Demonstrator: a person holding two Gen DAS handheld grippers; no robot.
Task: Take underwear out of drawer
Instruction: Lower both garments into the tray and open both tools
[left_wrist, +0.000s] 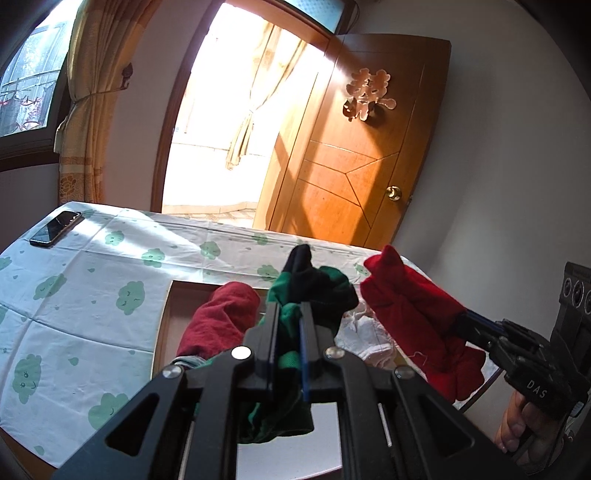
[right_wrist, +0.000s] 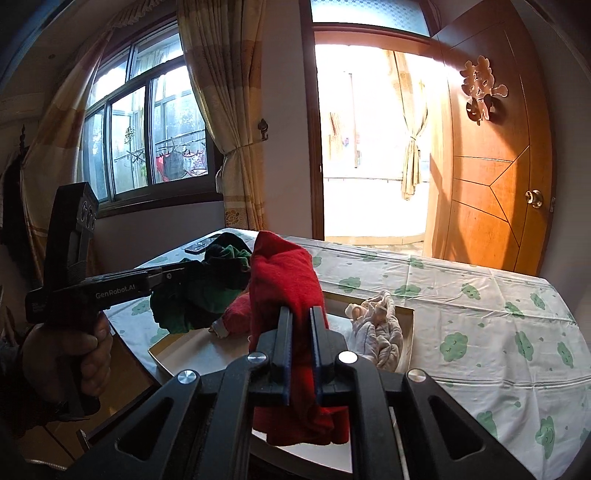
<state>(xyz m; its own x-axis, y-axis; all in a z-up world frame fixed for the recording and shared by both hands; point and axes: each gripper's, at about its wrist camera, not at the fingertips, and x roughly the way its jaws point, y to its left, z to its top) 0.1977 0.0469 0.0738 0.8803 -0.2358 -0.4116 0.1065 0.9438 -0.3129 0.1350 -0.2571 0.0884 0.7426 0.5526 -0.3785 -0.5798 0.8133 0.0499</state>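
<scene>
My left gripper (left_wrist: 290, 307) is shut on a green and black underwear (left_wrist: 317, 282), lifted above the open drawer (left_wrist: 165, 317). To its right, my right gripper (left_wrist: 467, 322) is shut on a bright red underwear (left_wrist: 406, 306), also held in the air. In the right wrist view the right gripper (right_wrist: 300, 315) pinches the red underwear (right_wrist: 284, 277), which hangs over its fingers. The left gripper (right_wrist: 186, 272) holds the green underwear (right_wrist: 207, 295) at the left. A dark red underwear (left_wrist: 221, 317) and a white one (left_wrist: 364, 334) lie in the drawer (right_wrist: 192, 356).
The table wears a white cloth with green clouds (left_wrist: 92, 280). A phone (left_wrist: 55, 227) lies at its far left corner. A wooden door (left_wrist: 362, 155) stands open behind the table, next to a bright doorway. A person's hand (right_wrist: 70, 350) grips the left handle.
</scene>
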